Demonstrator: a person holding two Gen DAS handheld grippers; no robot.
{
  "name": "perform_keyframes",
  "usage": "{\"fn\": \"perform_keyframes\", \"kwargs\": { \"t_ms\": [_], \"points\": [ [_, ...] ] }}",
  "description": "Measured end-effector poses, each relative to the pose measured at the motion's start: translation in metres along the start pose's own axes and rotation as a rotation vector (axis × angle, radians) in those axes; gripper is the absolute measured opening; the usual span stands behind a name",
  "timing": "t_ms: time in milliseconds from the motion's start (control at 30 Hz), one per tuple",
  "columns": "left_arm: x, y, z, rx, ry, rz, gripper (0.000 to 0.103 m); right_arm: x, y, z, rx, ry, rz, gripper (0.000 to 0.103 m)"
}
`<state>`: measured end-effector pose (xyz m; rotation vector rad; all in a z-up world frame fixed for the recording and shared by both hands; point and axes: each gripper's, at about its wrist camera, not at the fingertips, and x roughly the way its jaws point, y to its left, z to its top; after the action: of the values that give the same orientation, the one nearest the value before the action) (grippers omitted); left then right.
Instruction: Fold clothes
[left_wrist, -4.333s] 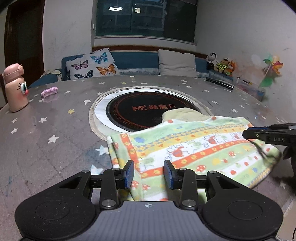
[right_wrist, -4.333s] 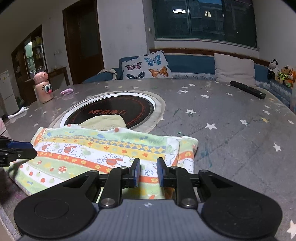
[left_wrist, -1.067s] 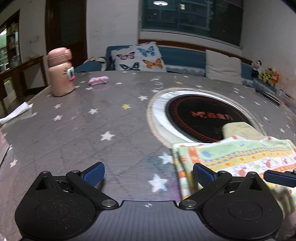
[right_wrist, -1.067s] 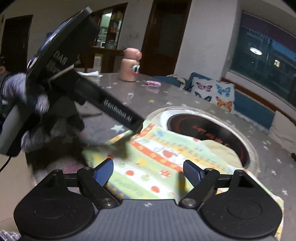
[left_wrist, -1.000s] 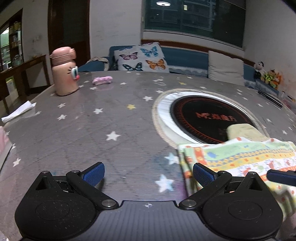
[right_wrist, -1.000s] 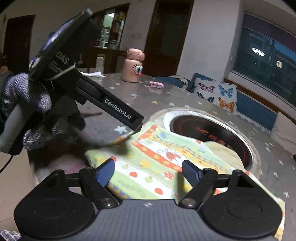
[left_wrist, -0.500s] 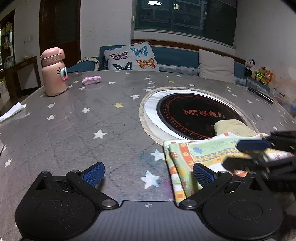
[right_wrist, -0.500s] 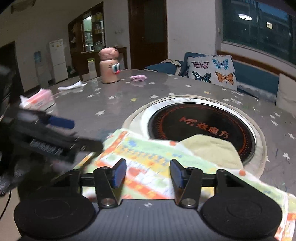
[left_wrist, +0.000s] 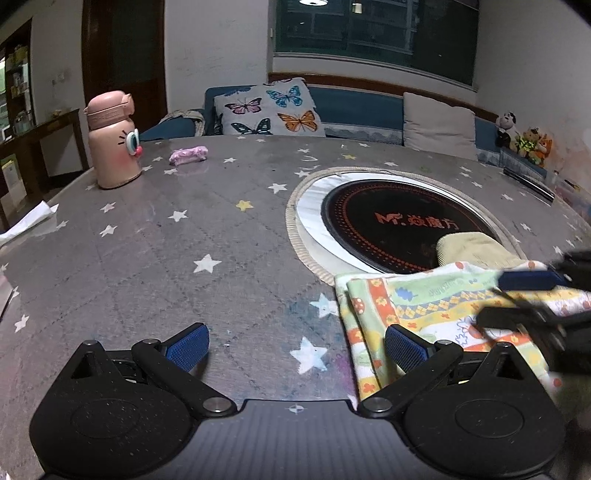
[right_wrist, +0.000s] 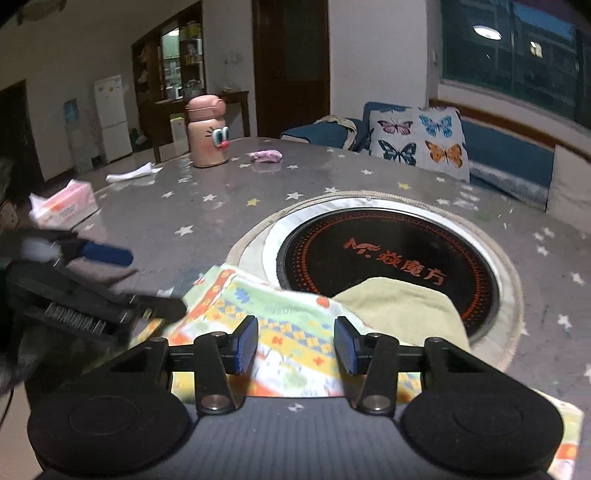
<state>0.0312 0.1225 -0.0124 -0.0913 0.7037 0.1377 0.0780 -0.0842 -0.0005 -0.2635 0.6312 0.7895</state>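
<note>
Left tongs (left_wrist: 295, 349) wide open, empty; right tongs (right_wrist: 295, 345) closing over patterned garment (right_wrist: 295, 328), pads not yet pressing.

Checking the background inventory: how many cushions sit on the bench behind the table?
2. The butterfly cushion leans at the bench's left part; the plain beige cushion stands further right, near the soft toys. Others may be hidden beyond the frame.

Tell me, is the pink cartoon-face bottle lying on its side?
No, the pink cartoon-face bottle stands upright on the grey star-patterned table.
</note>
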Motion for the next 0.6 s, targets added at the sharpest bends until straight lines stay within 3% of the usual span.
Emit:
{"fn": "perform_keyframes", "kwargs": {
  "t_ms": [167,433,600],
  "points": [
    [0.002,0.005,0.002,-0.042,0.014,0.004,0.103,-0.024,0.023,-0.014,-0.083,-0.002,0.026,0.049],
    [-0.002,0.013,0.005,-0.132,0.034,-0.040,0.103,-0.034,0.086,-0.024,-0.273,-0.007,0.163,0.051],
    [-0.004,0.018,0.005,-0.196,0.058,-0.099,0.103,-0.020,0.116,-0.034,-0.388,0.005,0.145,0.049]
  ]
}}
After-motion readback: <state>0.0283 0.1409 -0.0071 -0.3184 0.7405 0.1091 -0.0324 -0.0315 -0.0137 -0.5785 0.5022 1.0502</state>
